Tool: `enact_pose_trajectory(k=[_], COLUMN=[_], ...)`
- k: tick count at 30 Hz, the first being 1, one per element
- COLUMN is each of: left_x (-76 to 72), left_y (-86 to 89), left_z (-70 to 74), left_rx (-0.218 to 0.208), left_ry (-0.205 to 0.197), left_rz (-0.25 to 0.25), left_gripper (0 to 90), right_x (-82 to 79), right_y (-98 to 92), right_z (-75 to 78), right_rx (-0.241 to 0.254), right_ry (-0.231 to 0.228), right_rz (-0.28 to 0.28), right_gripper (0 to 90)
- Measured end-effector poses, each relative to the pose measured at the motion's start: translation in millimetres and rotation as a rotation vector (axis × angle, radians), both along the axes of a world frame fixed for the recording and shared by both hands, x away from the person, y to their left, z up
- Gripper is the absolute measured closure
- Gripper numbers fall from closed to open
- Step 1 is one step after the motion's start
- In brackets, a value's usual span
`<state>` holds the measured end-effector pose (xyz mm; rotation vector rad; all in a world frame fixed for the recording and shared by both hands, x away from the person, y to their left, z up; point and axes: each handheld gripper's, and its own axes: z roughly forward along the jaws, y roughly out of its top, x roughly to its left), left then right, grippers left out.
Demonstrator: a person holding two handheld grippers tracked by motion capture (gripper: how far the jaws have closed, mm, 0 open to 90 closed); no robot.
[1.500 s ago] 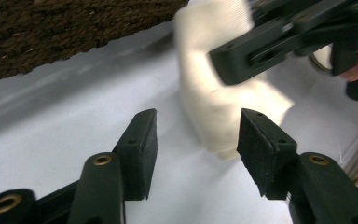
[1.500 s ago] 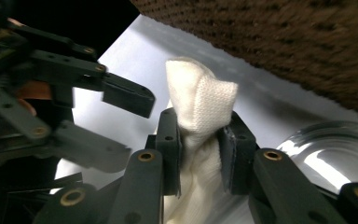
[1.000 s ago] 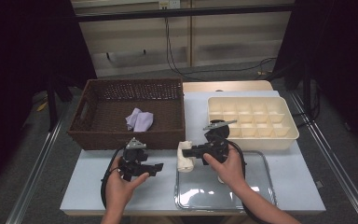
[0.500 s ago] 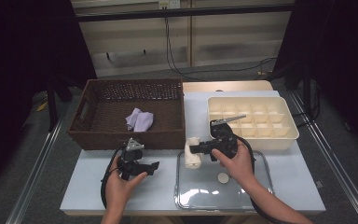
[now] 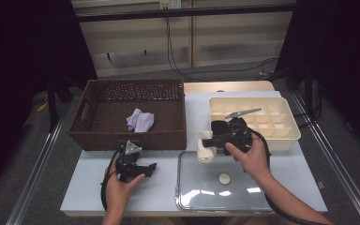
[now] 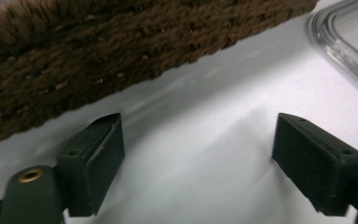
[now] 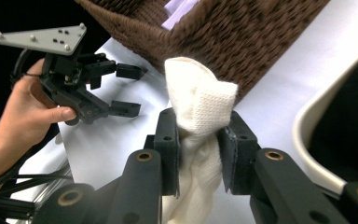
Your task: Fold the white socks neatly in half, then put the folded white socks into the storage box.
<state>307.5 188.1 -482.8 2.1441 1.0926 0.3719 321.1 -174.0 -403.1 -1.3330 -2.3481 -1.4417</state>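
Right tongs clamped on a cream cloth, pads squeezing it mid-fold, top end poking up past them. Held above the bench, right at the far edge of the clear tray, just beside the brown basket. Left tongs low over the bench near the basket's front wall, just been opening, now spread wide with nothing between. Purple cloth lying in the basket.
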Motion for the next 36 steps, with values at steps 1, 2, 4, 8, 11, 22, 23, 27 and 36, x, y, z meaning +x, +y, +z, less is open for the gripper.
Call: enact_pose_trajectory(k=[1,2,4,8,11,22,23,27,36], left_x=[0.0,-0.4,-0.7,-1.4,-2.0,-2.0,-2.0,-2.1,-2.1], left_y=[1.1,2.2,2.7,2.6,0.6,0.2,0.2,0.2,0.2], left_z=[-0.8,-2.5,-3.1,-5.2,-5.3,-5.8,-5.8,-5.8,-5.8], left_rx=[-0.001,-0.007,-0.009,-0.016,0.012,0.009,0.011,0.014,0.014], left_ry=[-0.007,-0.020,-0.024,-0.034,-0.039,-0.037,-0.038,-0.040,-0.040], left_rz=[-0.006,-0.016,-0.019,-0.038,-0.050,-0.051,-0.053,-0.055,-0.055], left_gripper=[15.6,15.4,14.1,11.8,9.8,9.0,9.0,8.9,8.9], right_x=[0.4,1.8,2.4,6.0,9.8,23.9,24.9,29.7,39.6], right_y=[-3.0,-9.9,-12.9,-25.3,-32.6,-56.1,-57.5,-65.9,-83.6], right_z=[2.5,8.4,10.8,19.4,24.4,35.4,35.0,31.5,35.7], right_rx=[-0.003,-0.007,-0.008,-0.014,-0.028,-0.038,-0.041,-0.030,-0.056], right_ry=[-0.005,-0.011,-0.012,-0.016,-0.019,-0.014,-0.011,-0.001,-0.009], right_rz=[-0.003,-0.015,-0.018,-0.030,-0.046,-0.096,-0.101,-0.119,-0.168], right_gripper=[71.4,71.4,71.4,71.4,71.4,71.2,71.1,71.1,70.9])
